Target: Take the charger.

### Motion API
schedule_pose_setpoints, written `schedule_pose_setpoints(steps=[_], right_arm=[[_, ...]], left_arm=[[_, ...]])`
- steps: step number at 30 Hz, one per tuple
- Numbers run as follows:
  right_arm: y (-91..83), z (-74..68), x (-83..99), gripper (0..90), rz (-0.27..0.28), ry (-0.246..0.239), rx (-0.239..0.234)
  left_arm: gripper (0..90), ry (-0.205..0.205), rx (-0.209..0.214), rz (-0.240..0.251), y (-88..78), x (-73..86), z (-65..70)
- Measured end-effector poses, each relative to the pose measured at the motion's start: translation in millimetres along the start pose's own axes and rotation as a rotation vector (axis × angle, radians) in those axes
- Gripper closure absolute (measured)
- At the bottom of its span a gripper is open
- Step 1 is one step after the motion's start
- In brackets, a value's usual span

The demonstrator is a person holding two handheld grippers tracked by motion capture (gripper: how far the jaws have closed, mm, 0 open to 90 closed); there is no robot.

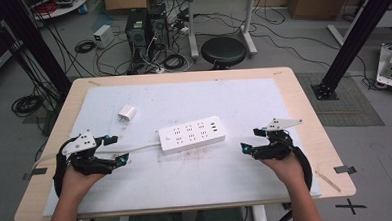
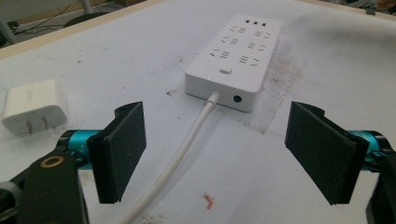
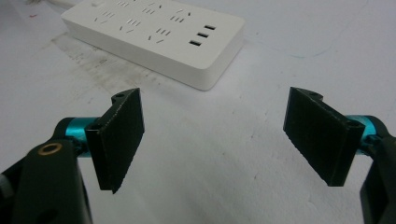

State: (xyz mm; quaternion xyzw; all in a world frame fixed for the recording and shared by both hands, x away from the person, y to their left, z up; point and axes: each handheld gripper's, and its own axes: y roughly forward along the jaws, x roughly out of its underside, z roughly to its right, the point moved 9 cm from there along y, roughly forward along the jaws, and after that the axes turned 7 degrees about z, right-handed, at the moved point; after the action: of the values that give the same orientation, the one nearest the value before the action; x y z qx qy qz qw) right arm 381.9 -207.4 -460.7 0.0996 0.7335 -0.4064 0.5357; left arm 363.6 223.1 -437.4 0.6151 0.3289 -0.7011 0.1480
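The white power strip lies flat mid-surface, its cord trailing toward nine o'clock. The small charger sits at its ten o'clock, apart. Both tools, left and right, stand wide and empty. The charger looks light, rigid and smooth; I'd pinch its flat sides.

The power strip and the charger look like smooth white plastic with a faint sheen, and the charger's 2 prongs look like bright metal; the strip's cord is smooth, white and slightly glossy. The tabletop has a pale, matt wood-look edge under a white matt sheet, scuffed and stained near the strip. Each gripper's pads are matt black with a fine rough grain, on glossy teal metal-looking fittings.
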Motion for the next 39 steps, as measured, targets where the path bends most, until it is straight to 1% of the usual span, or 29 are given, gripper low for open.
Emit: schedule_pose_setpoints(steps=[1,2,3,4,5,7,9,11,12,13,15,16,17,18,19,20,21,22,23,24,25,26,28,29,30,32,34,38,39], right_arm=[[2.3,-2.0,-2.3,20.8,-0.006,-0.013,0.0],[2.7,-2.6,-3.3,20.7,-0.006,-0.015,-0.001],[2.9,-3.1,-4.6,20.8,-0.004,-0.016,-0.001],[3.0,-3.6,-5.6,20.7,-0.004,-0.018,-0.001],[2.7,-4.1,-6.3,20.8,-0.004,-0.018,-0.001],[2.7,-4.2,-7.6,20.8,0.004,-0.024,-0.002],[2.0,-4.0,-7.8,20.8,0.005,-0.022,0.001],[1.9,-3.4,-7.6,20.8,0.003,-0.026,0.005],[1.9,-3.4,-7.4,20.8,0.001,-0.023,0.007],[1.4,-3.2,-8.0,20.8,0.006,-0.022,0.015],[0.7,-3.6,-9.2,20.7,0.016,-0.027,0.013],[0.6,-3.7,-9.1,20.7,0.017,-0.028,0.016],[1.0,-3.6,-8.9,20.7,0.019,-0.032,0.021],[1.0,-4.6,-8.3,20.7,0.016,-0.028,0.02],[1.0,-4.6,-8.3,20.7,0.016,-0.028,0.02],[1.5,-5.7,-7.1,20.8,0.02,-0.036,0.018],[1.3,-6.5,-6.3,20.7,0.02,-0.035,0.016],[1.1,-7.6,-4.9,20.8,0.015,-0.028,0.016],[1.3,-8.0,-4.1,20.8,0.015,-0.029,0.015],[1.5,-7.9,-3.3,20.8,0.014,-0.032,0.016],[1.2,-8.1,-2.4,20.8,0.01,-0.03,0.016],[1.5,-7.8,-2.4,20.8,0.016,-0.034,0.018],[1.6,-7.9,-2.2,20.8,0.014,-0.033,0.016],[1.6,-7.9,-2.2,20.8,0.014,-0.033,0.016],[1.9,-8.0,-2.4,20.7,0.012,-0.037,0.019],[2.3,-8.9,-2.7,20.8,0.01,-0.031,0.02],[2.9,-9.2,-3.3,20.8,0.012,-0.033,0.023],[4.6,-13.2,-4.4,20.8,0.01,-0.034,0.023],[4.6,-13.2,-4.4,20.8,0.01,-0.034,0.023]], left_arm=[[20.5,-0.005,-0.016,-0.001,1.0,-2.5,-1.9],[20.4,-0.006,-0.057,-0.002,4.3,-8.2,-7.4],[20.3,-0.006,-0.057,-0.002,4.3,-8.2,-7.4],[20.3,-0.014,-0.093,0.003,9.0,-15.2,-13.3],[20.3,-0.014,-0.093,0.003,9.0,-15.2,-13.3],[20.3,-0.013,-0.121,0.002,14.7,-22.4,-20.6],[20.2,-0.007,-0.161,0.002,23.5,-29.0,-31.8],[20.1,-0.014,-0.188,-0.013,33.2,-32.5,-42.9],[20.1,-0.021,-0.197,-0.01,37.3,-34.0,-46.7],[20.2,-0.023,-0.205,-0.02,42.8,-34.8,-52.4],[20.2,-0.029,-0.235,-0.048,55.1,-34.8,-64.4],[20.2,-0.038,-0.261,-0.057,66.6,-33.2,-76.5],[20.2,-0.038,-0.261,-0.057,66.6,-33.2,-76.5],[20.3,-0.03,-0.299,-0.087,76.0,-28.9,-89.7],[20.3,-0.03,-0.299,-0.087,76.0,-28.9,-89.7],[20.5,-0.037,-0.315,-0.076,78.8,-27.1,-96.3],[20.5,-0.059,-0.361,-0.092,83.4,-17.1,-110.3],[20.5,-0.076,-0.375,-0.104,85.3,-10.7,-116.4],[20.5,-0.097,-0.376,-0.117,87.1,-4.2,-121.2],[20.5,-0.097,-0.376,-0.117,87.1,-4.2,-121.2],[20.5,-0.102,-0.384,-0.133,88.8,1.6,-125.6],[20.5,-0.1,-0.396,-0.144,91.5,8.8,-131.6],[20.4,-0.09,-0.408,-0.148,94.0,13.4,-137.1],[20.5,-0.09,-0.408,-0.148,94.0,13.4,-137.1],[20.5,-0.08,-0.416,-0.153,97.2,17.4,-140.8],[20.5,-0.09,-0.416,-0.146,100.8,19.7,-142.9],[20.5,-0.085,-0.418,-0.148,102.4,21.1,-144.1],[20.7,-0.119,-0.431,-0.158,104.3,28.0,-149.8],[21.4,-0.119,-0.431,-0.158,104.3,28.0,-149.8]])
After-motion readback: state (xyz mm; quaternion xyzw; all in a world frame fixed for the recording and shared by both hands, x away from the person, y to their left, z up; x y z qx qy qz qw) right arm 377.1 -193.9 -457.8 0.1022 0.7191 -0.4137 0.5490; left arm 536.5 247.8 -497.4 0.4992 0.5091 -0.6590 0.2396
